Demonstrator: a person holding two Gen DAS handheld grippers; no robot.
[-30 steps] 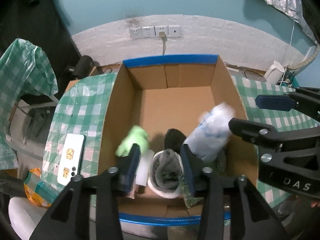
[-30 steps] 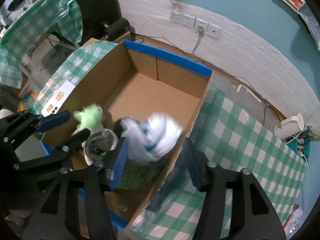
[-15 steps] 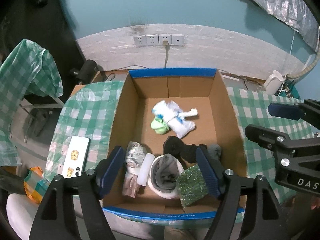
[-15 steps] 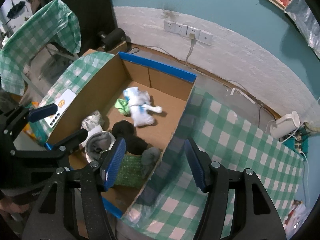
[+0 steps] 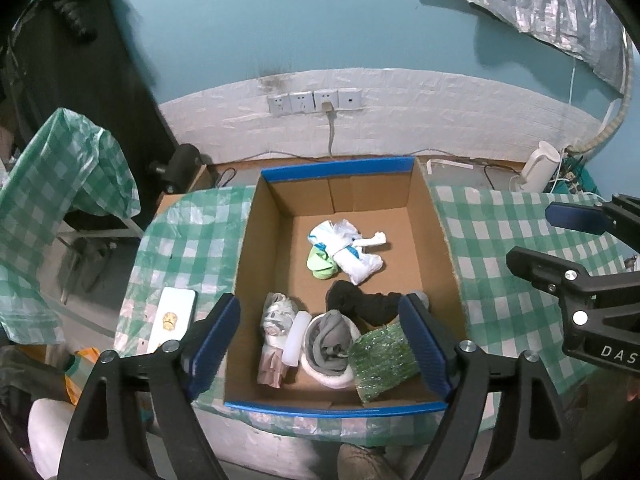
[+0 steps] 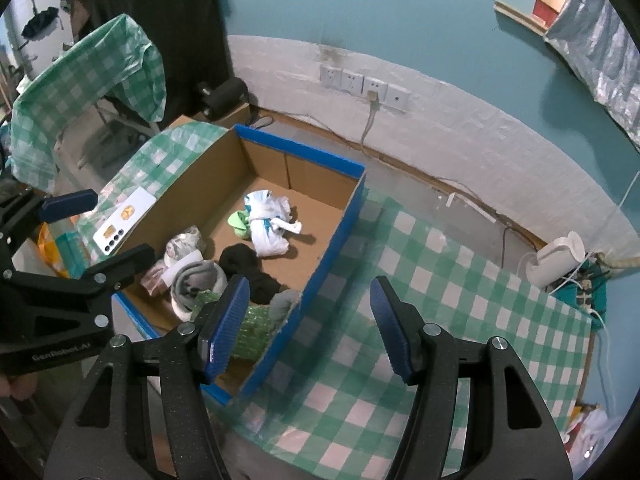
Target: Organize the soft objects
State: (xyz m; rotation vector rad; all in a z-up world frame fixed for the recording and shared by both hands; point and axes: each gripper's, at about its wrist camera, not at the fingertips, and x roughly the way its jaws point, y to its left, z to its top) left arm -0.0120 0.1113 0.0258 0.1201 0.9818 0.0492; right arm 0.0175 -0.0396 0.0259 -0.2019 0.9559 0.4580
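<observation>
L view: whole box point(image 5: 256, 240) interior. R view: more bare check bench point(image 6: 460, 312) beside it. White bag bundle point(image 5: 352, 250) lies crumpled mid-floor w/ green bit point(image 5: 320, 266); socks near front. L tool point(image 5: 320, 342) jaws opening, nothing between; R tool point(image 6: 310, 324) spread, empty.

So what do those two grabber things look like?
Both the left gripper and the right gripper are matte black, speckled plastic frames with silver screws. Each has two flat fingers faced with ribbed blue pads. White lettering marks their sides.
</observation>
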